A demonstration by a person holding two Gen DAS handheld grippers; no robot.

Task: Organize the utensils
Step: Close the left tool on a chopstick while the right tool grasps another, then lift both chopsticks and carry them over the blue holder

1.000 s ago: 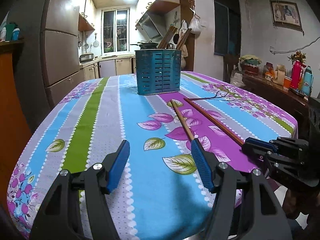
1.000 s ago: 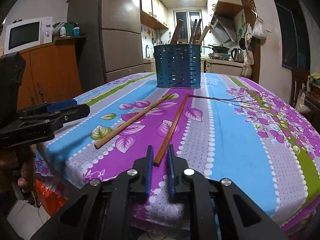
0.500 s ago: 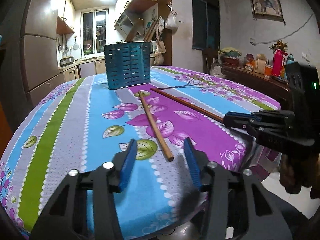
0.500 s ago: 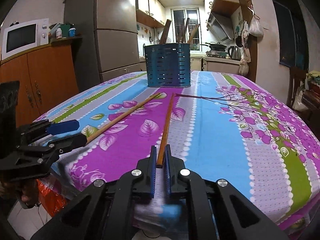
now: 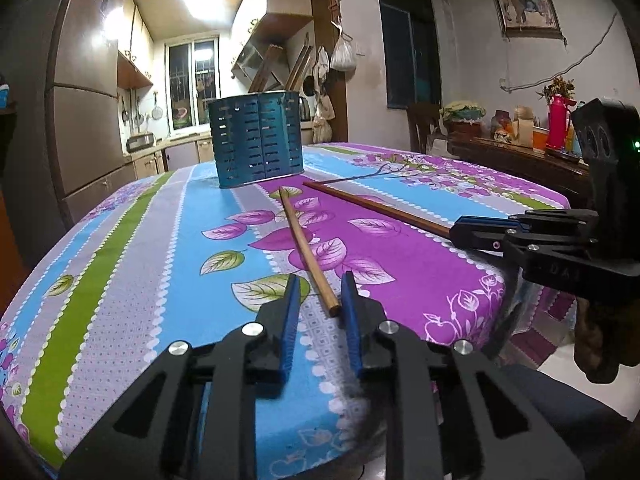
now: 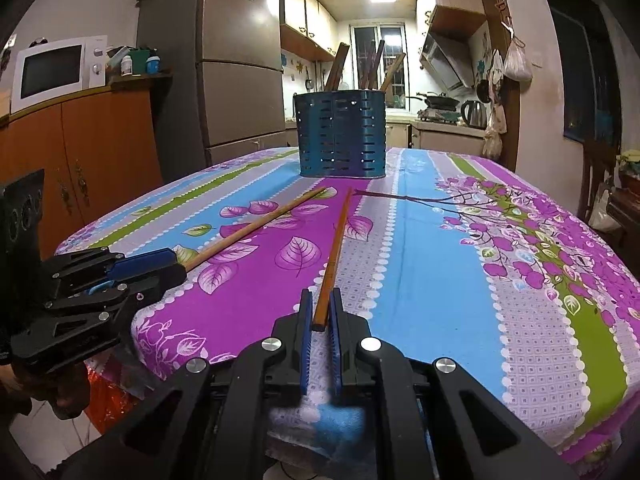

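Two long wooden chopsticks lie on the flowered tablecloth, tips toward a blue slotted utensil holder (image 5: 259, 140) (image 6: 341, 133) that holds several wooden utensils. My left gripper (image 5: 319, 295) is partly open; the near end of the lighter chopstick (image 5: 306, 248) lies between its fingers, against the right pad. My right gripper (image 6: 320, 309) is shut on the near end of the darker chopstick (image 6: 334, 256), which still rests on the cloth. Each gripper shows in the other's view: right (image 5: 464, 232), left (image 6: 172, 266).
The table's front edge (image 6: 360, 420) is just under both grippers. A fridge (image 6: 236, 80) and an orange cabinet with a microwave (image 6: 56, 70) stand to the left. A sideboard with bottles (image 5: 552, 148) and a chair stand to the right.
My left gripper narrowed from wide open and came around the lighter chopstick's end. My right gripper closed onto the darker chopstick's end.
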